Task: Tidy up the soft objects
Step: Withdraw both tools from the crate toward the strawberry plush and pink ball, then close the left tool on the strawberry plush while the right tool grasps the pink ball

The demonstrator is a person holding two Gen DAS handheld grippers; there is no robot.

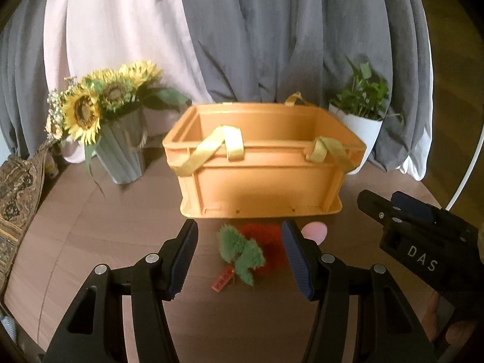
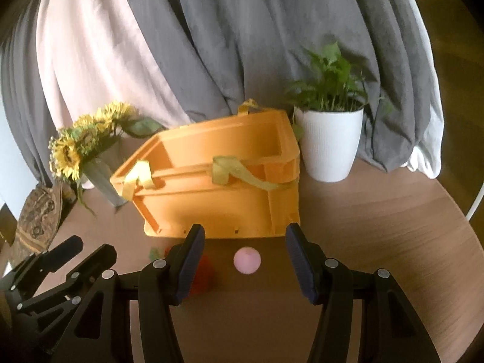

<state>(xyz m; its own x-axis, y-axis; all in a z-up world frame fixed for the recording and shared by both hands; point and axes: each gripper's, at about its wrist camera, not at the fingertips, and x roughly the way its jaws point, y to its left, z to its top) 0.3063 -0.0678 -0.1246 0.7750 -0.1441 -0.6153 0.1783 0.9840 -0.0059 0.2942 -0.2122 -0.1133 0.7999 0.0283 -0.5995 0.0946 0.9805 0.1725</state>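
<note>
Red plush toy [image 1: 266,249] with green leaves and pink ball [image 2: 246,260] lie on table [image 2: 378,257], near crate [image 1: 257,163] front wall. Left gripper [image 1: 240,260] released, straddling plush; right gripper [image 2: 243,264] released, framing ball. Lower until pads flank middles, clench gently, then lift over crate rim.

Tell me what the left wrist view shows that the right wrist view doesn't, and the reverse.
Only the left wrist view shows the red plush's green leaves and its red tag; there the pink ball is half hidden. Only the right wrist view shows the pink ball whole, framed by the open right gripper. Both show the orange crate, sunflowers, potted plant and the red plush.
</note>
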